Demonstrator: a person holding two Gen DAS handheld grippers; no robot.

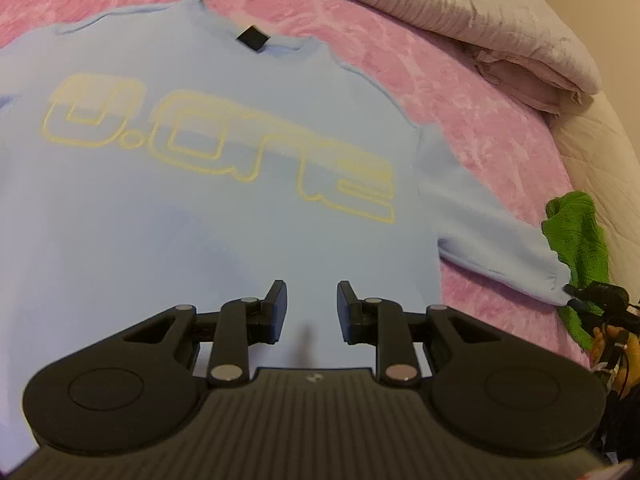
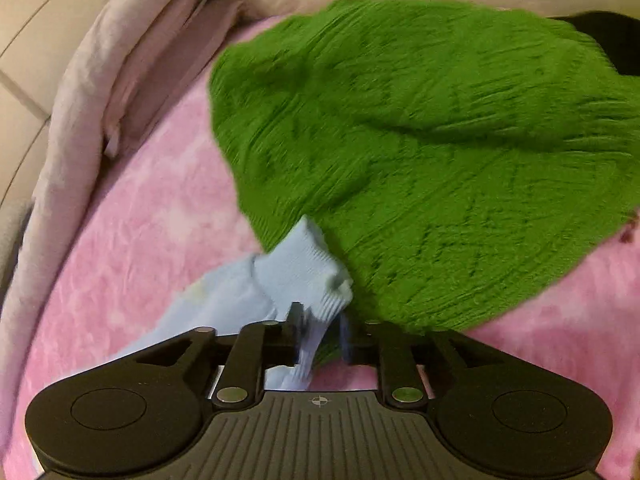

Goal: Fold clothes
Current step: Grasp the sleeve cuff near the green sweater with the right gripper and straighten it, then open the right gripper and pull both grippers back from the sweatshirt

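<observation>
A light blue sweatshirt [image 1: 224,216] with pale yellow outline lettering lies face up and flat on the pink bedspread [image 1: 400,52], collar at the far side. My left gripper [image 1: 312,312] hovers open over its lower body, with nothing between the fingers. The sweatshirt's right sleeve [image 1: 492,248] stretches out to the right. Its ribbed cuff [image 2: 316,280] runs between the fingers of my right gripper [image 2: 320,336], which is shut on it, though the view is blurred. In the left wrist view the right gripper [image 1: 596,296] sits at the sleeve's end.
A green knit garment [image 2: 420,152] lies just beyond the cuff, partly over it, and shows at the right edge [image 1: 576,236] in the left wrist view. A folded grey-beige quilt [image 1: 480,12] lies along the far side of the bed. A beige padded surface [image 1: 600,168] borders the right.
</observation>
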